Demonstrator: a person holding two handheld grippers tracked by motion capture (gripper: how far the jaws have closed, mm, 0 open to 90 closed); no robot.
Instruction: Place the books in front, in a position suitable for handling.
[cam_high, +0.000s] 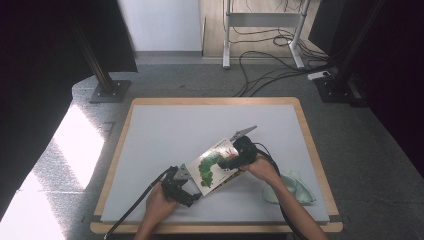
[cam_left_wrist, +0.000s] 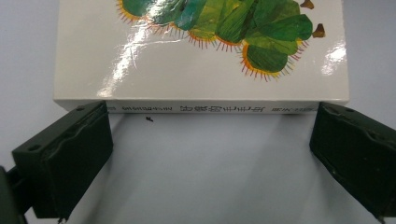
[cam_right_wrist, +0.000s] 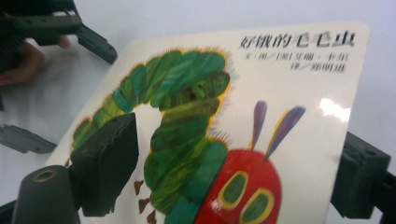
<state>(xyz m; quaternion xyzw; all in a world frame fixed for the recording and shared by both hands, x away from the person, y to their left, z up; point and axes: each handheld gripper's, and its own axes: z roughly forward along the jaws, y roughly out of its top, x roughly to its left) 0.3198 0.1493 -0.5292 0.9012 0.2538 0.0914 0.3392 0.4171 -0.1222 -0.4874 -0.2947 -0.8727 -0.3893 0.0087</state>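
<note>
Item: picture book (cam_high: 216, 166), glossy stiff board, light, likely slippery; lay near desk (cam_high: 165, 125) centre, 6 o'clock side. Left gripper (cam_left_wrist: 210, 140) fingers stood open at the spine corners, not pressing. Right gripper (cam_right_wrist: 233, 172) fingers straddled the cover, one above it and one past its edge, not clamped; best held across the edges.

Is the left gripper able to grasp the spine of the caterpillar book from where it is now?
Probably yes: the left gripper stands open, its jaws flanking the book spine, nothing between.
</note>
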